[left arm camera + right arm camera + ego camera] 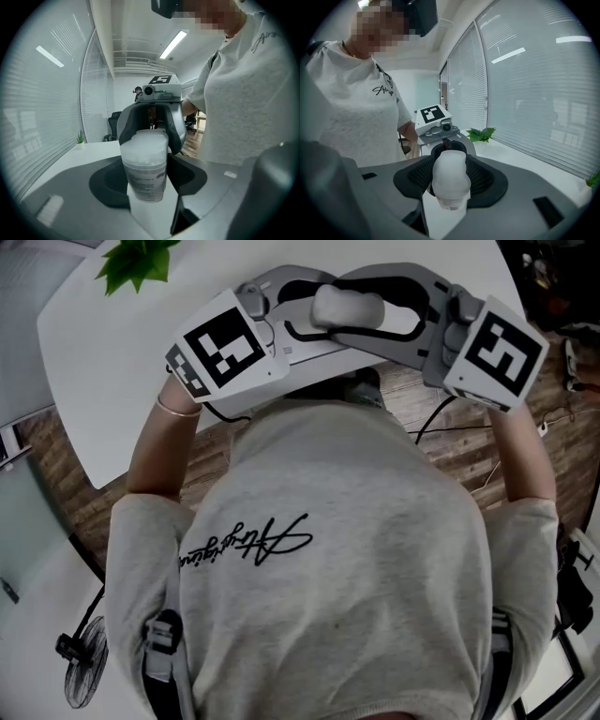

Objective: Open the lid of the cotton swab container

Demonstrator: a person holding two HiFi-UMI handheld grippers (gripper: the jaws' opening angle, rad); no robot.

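The person (150, 457) wears a grey short-sleeved T-shirt (356, 559) with black script lettering and a bracelet (176, 411). The left gripper (149, 197) and right gripper (450, 194) are grey, each bearing a white cube (225, 351) with black square markers.

Grey left gripper (323, 317), grey right gripper (373, 311) meet over white table (108, 381), clamping translucent white cylindrical container (347, 306); green plant (137, 261) beyond.
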